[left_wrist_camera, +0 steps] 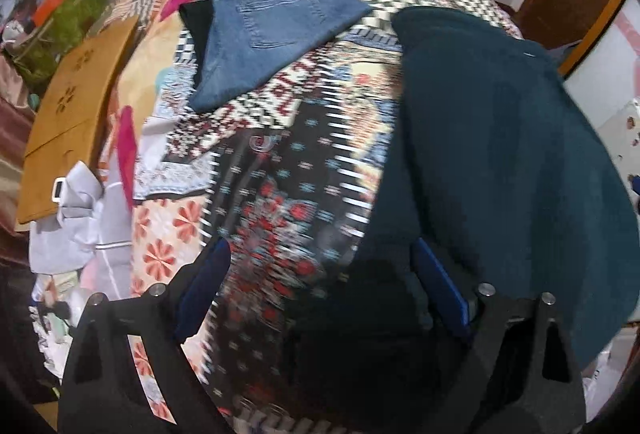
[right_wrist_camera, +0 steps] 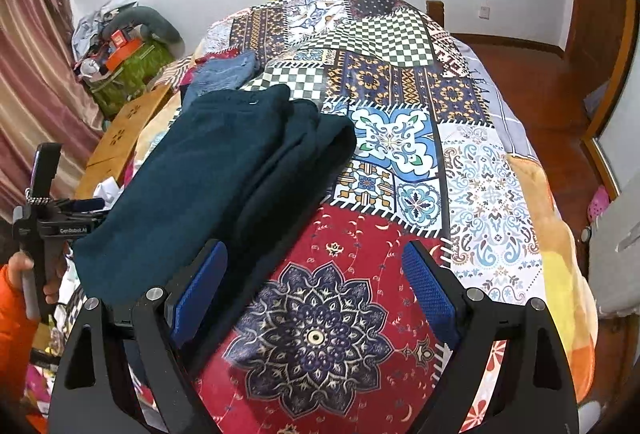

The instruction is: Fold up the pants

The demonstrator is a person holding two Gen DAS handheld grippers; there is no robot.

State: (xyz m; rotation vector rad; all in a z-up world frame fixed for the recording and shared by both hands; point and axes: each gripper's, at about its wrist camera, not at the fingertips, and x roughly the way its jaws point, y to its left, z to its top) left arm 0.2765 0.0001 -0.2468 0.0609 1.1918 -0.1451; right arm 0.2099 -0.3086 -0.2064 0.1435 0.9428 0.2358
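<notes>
A bed [right_wrist_camera: 400, 46] under a patchwork-print cover fills both views, its long axis running from six o'clock toward twelve in the right wrist view. On the cover's far right border, at about two o'clock, dark letters run along the edge; only "TEA" can be made out.

The dark teal pants [right_wrist_camera: 224, 170] lie folded in layers on the left half of the bed, long axis from about seven o'clock up to one o'clock, the stepped folded edges facing three o'clock. In the left wrist view the same pants [left_wrist_camera: 492, 138] occupy the right side, from one o'clock down to five.

Beyond them, toward eleven o'clock, folded blue jeans [left_wrist_camera: 264, 34] lie flat with a back pocket facing up, on top of a dark garment [left_wrist_camera: 196, 18].

A tan board with flower cut-outs [left_wrist_camera: 76, 98] leans by the bed at nine o'clock.

The right claw [right_wrist_camera: 316, 298] stands wide apart above the red medallion patch, nothing between its blue pads. The left claw [left_wrist_camera: 320, 298] is likewise spread wide, empty, its picture blurred. In the right wrist view its handle [right_wrist_camera: 44, 222], at eight o'clock, reads "GenRobot.AI", gripped by a hand [right_wrist_camera: 24, 274] in an orange sleeve.
</notes>
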